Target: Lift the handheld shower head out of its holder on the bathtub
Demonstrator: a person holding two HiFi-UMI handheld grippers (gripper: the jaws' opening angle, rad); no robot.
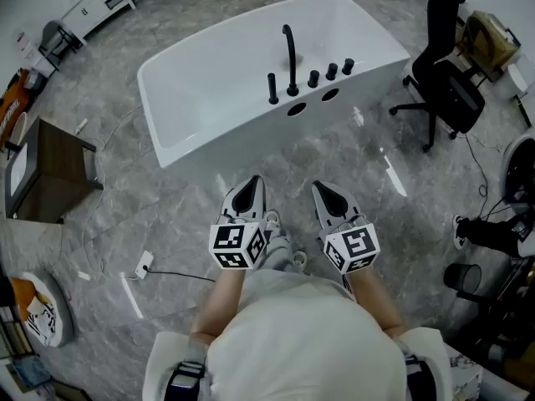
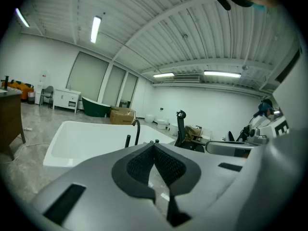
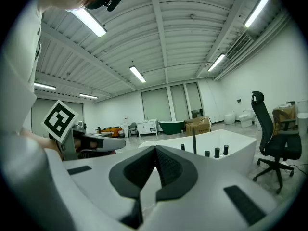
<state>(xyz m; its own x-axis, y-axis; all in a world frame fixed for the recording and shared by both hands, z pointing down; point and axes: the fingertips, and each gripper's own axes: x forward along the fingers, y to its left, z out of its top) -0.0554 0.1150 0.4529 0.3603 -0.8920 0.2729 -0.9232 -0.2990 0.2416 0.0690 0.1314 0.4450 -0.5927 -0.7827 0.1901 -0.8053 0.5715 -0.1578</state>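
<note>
The white bathtub (image 1: 201, 98) stands on the grey floor ahead of me. On its near rim is a row of black fittings: a short upright handheld shower head (image 1: 272, 88) in its holder, a tall curved spout (image 1: 290, 57) and three knobs (image 1: 332, 71). My left gripper (image 1: 251, 182) and right gripper (image 1: 320, 186) hang side by side well short of the tub, both shut and holding nothing. The left gripper view shows its jaws (image 2: 154, 143) meeting, with the shower head (image 2: 128, 141) beyond. The right gripper view shows the same of its jaws (image 3: 155, 148) and the shower head (image 3: 183, 147).
A black office chair (image 1: 443, 73) stands right of the tub. A dark wooden cabinet (image 1: 50, 170) is at the left, and a cable with a plug (image 1: 146, 266) lies on the floor. Equipment clutters the right edge (image 1: 501, 232).
</note>
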